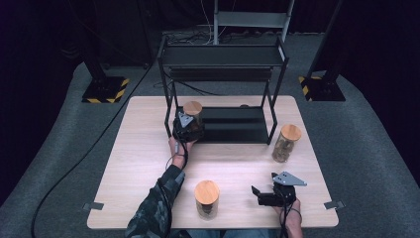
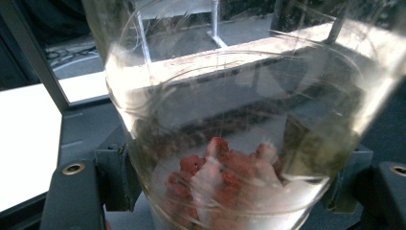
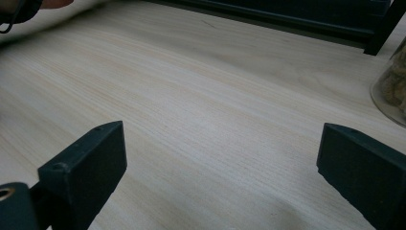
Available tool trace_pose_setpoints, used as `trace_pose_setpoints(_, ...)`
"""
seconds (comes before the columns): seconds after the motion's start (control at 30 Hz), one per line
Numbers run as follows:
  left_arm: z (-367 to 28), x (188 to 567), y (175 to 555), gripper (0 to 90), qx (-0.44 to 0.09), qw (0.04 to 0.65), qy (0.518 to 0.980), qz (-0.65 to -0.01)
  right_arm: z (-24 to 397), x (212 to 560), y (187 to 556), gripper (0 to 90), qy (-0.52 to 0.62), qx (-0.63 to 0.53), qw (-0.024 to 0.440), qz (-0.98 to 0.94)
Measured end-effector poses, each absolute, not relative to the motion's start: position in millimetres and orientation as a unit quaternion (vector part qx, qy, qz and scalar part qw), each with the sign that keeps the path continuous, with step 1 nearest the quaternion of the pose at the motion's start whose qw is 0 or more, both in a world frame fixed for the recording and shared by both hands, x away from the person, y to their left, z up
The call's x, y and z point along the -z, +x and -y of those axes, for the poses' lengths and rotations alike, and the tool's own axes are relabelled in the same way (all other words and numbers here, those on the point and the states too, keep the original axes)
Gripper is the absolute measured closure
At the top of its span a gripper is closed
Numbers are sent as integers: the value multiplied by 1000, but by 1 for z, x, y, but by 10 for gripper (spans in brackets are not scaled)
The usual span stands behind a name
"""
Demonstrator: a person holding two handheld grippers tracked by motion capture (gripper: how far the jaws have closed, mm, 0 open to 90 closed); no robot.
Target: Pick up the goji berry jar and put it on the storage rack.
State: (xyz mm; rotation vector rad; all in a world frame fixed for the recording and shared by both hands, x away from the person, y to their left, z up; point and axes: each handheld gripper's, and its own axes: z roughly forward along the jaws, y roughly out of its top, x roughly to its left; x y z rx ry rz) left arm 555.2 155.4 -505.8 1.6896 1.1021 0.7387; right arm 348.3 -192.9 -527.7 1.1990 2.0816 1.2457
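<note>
Dark studio floor surrounded a pale wooden table point(image 1: 148, 163) bearing a black two-tier rack point(image 1: 223, 74), the landmark for all entries.

Item 1: left gripper point(image 1: 188, 130), at the rack's lower-left corner, jaws clamped on a glass jar point(image 2: 239, 143) with a wooden lid point(image 1: 192, 107). Reddish and pale pieces lay in the jar's bottom. The jar stood at the left end of the rack's lower shelf point(image 1: 237, 124); whether its base already rested there was hard to tell through the glass.

Item 2: second jar with wooden lid point(image 1: 207, 198), well in front of the rack, near the table's front edge.

Item 3: right gripper point(image 1: 270, 194), front-right of the rack, jaws wide apart over bare wood, holding nothing.

Item 4: third jar point(image 1: 286, 143), just beside the rack's right front leg.

Handling note: the jar would best be kept upright, set fully onto the shelf clear of the left post, then released.
</note>
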Motion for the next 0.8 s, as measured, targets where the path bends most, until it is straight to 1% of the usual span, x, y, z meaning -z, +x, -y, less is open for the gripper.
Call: trace_pose_setpoints(0.8, -148, 503, 566, 249, -301, 465, 698, -454, 193, 528, 348, 25, 433, -449, 216, -751)
